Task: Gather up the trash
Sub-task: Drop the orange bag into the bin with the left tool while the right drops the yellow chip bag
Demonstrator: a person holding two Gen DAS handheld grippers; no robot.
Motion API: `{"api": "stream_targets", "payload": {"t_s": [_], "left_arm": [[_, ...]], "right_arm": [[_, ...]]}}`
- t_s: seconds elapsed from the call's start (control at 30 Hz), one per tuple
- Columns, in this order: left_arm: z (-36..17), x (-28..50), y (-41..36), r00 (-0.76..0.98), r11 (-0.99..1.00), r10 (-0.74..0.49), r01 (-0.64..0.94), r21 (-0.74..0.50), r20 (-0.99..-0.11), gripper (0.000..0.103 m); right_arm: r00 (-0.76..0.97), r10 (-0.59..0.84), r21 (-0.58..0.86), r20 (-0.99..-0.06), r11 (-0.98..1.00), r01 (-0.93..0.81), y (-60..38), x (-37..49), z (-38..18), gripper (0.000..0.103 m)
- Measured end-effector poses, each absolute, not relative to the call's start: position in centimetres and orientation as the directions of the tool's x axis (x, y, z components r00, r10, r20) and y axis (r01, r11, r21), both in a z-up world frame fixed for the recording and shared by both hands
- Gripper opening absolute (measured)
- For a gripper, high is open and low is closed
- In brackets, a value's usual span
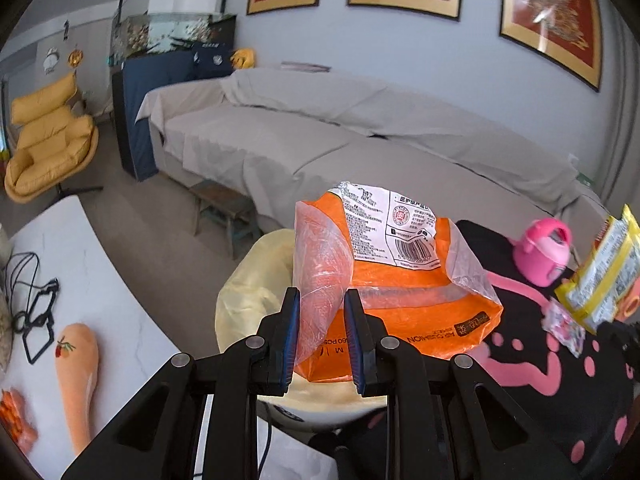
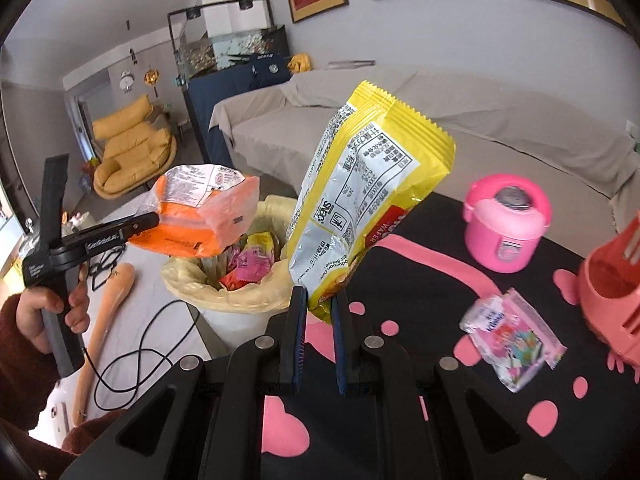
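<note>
My left gripper (image 1: 322, 300) is shut on an orange plastic package (image 1: 396, 280) with a white label, held above the bin. The bin (image 1: 248, 292) is white with a yellowish liner. From the right wrist view the orange package (image 2: 196, 216) hangs over the bin's (image 2: 224, 300) left rim, with the left gripper (image 2: 154, 220) and a hand behind it. Several wrappers lie inside the bin. My right gripper (image 2: 320, 300) is shut on the bottom corner of a yellow wafer wrapper (image 2: 368, 192), which stands upright just right of the bin. The yellow wafer wrapper (image 1: 604, 272) also shows at the left view's right edge.
A black cloth with pink shapes (image 2: 420, 272) covers the table. On it lie a small pink sachet (image 2: 516, 340), a pink toy cooker (image 2: 506, 226) and a coral plastic basket (image 2: 612, 284). A white table (image 1: 88, 264) with a cable and peach plush (image 1: 78, 368) is left. A grey sofa (image 1: 360, 132) stands behind.
</note>
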State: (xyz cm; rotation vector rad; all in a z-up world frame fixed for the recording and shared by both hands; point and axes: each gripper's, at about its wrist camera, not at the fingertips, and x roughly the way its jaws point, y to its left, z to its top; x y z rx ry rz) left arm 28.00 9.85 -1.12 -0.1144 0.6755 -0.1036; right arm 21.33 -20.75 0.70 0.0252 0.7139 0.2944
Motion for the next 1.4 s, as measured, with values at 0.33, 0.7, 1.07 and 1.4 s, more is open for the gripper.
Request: {"api": "stream_targets", "payload": {"t_s": [0.33,0.7,1.07,1.4], "left_arm": [[-5.2,32.9,9.0,0.725,0.989,-0.123,0.036,-0.140,-0.678,0.024],[-5.1,33.2,11.6,0.756,0.967,-0.180,0.018,-0.254,-0.629,0.072],[-4.9,31.6,16.3,0.774,0.945,-0.163,-0.054,-0.321,-0.612,0.075],[-6.5,30.6,19.0,0.760,0.915,-0.189,-0.094,-0.393,-0.622,0.076]], "right_arm": [[0.661,0.274,0.130,-0.698,0.957,-0.260,-19.6,24.4,-1.8,0.011],[0.623,0.285,0.135,-0.728,0.951,-0.277,-18.1,26.5,-2.9,0.011],[0.477,0.429,0.224,-0.767,0.876,-0.427,-9.4,32.5,-4.2,0.012],[0.488,0.405,0.204,-0.773,0.887,-0.414,-7.0,34.5,-5.1,0.040]]}}
